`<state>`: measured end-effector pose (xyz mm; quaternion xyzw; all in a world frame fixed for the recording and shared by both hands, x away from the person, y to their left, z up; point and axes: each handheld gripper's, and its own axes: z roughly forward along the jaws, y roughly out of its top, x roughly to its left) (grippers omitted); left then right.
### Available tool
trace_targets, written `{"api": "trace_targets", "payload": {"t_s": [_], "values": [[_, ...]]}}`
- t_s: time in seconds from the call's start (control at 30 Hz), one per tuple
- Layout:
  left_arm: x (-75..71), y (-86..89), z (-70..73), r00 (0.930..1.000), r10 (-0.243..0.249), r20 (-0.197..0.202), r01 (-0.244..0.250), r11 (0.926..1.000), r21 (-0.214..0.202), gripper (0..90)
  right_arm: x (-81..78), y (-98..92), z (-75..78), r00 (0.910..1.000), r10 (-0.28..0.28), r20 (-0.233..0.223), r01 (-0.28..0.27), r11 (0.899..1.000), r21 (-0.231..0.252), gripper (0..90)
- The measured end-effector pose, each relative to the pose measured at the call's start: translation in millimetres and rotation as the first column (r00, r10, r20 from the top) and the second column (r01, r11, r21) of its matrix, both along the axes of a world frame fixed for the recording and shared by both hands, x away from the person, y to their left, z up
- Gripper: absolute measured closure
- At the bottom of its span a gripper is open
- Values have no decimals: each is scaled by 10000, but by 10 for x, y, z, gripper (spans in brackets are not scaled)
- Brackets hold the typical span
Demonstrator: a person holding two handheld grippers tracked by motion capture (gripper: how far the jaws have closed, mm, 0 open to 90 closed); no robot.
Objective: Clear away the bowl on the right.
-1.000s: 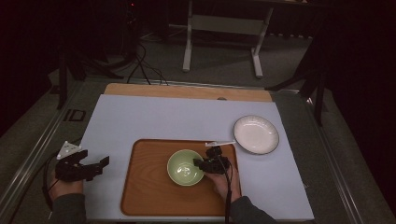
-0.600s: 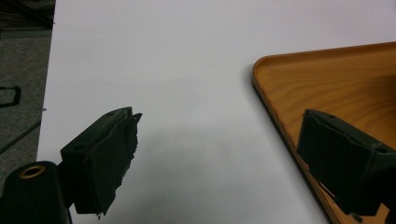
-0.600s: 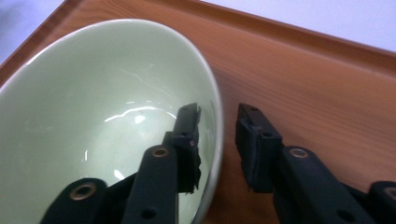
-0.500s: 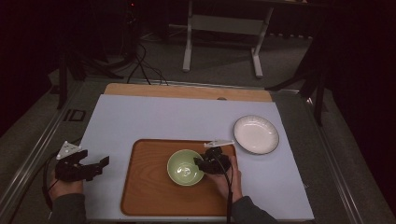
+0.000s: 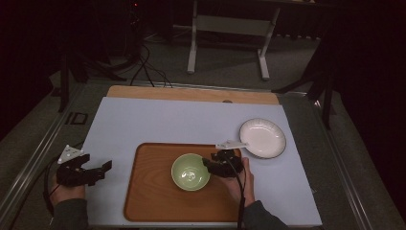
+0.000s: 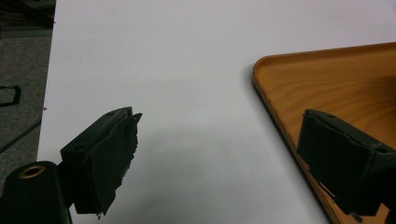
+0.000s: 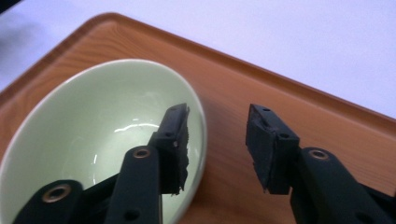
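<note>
Black left tongs (image 5: 98,168) sit over the pale lavender-white counter (image 5: 167,120), just off the left edge of the rectangular wooden tray (image 5: 148,191), held in the person's left hand (image 5: 64,189). In the left gripper view these left tongs (image 6: 219,163) stand released, jaws wide apart with bare counter (image 6: 187,70) between them and the tray's rounded corner (image 6: 327,84) passing under the right-hand jaw.

On the tray, near its middle and a little toward its far side, rests the round pale green ceramic bowl (image 5: 190,171), upright.

Just right of the bowl, the black right tongs (image 5: 208,164) meet its rim, held in the person's right hand (image 5: 239,179); a small grey plate (image 5: 232,143) sits on top of them. In the right gripper view the right tongs (image 7: 217,140) are released, straddling the rim of the bowl (image 7: 93,140): one jaw inside against the inner wall, the other outside above the tray's wood (image 7: 233,84), a clear gap from the bowl's outer wall.

Beyond the tray's far right corner, off the tray on the counter, lies a round white plate with a dark rim (image 5: 262,138).
</note>
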<state>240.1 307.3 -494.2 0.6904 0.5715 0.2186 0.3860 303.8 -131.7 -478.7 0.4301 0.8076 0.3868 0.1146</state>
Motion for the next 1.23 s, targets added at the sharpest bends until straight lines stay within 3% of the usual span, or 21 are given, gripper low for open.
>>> {"api": "trace_targets", "payload": {"t_s": [0.4,0.53,0.63,0.7,0.77,0.9,1.07,1.17,1.2,1.23], "values": [[-3,2,0,10000,39,8,-39,10000,-10,120,8,-376,186,9962,-807,335,782,9944,713,477],[-5,3,0,10000,51,17,-51,10000,-8,120,2,-539,221,9908,-1184,659,1127,9901,842,460],[-4,3,0,10000,60,17,-60,10000,3,119,-26,-677,242,9795,-1570,1258,1489,9863,716,448],[-4,3,-1,10000,64,19,-64,10000,6,120,-33,-725,248,9760,-1683,1380,1598,9846,708,442],[-3,1,-1,10000,79,19,-79,10000,1,120,-46,-874,254,9644,-2053,1664,1945,9777,793,428],[-1,-5,-2,10000,68,29,-68,10000,53,119,-56,-1058,239,9523,-2620,1564,2467,9628,1106,355],[2,-21,-4,10000,26,6,-26,9999,120,120,-88,-1266,209,9298,-3401,1410,3254,9383,1174,284],[4,-18,-8,10000,37,-5,-37,9999,97,120,-96,-1352,202,9247,-3556,1360,3419,9328,1141,269],[8,-14,-14,10000,57,-57,-57,9999,109,119,-99,-1460,204,9144,-3791,1421,3667,9243,1058,252],[11,-18,-20,9999,121,-87,-120,9999,82,119,-98,-1500,202,9118,-3861,1400,3740,9214,1051,244]]}}
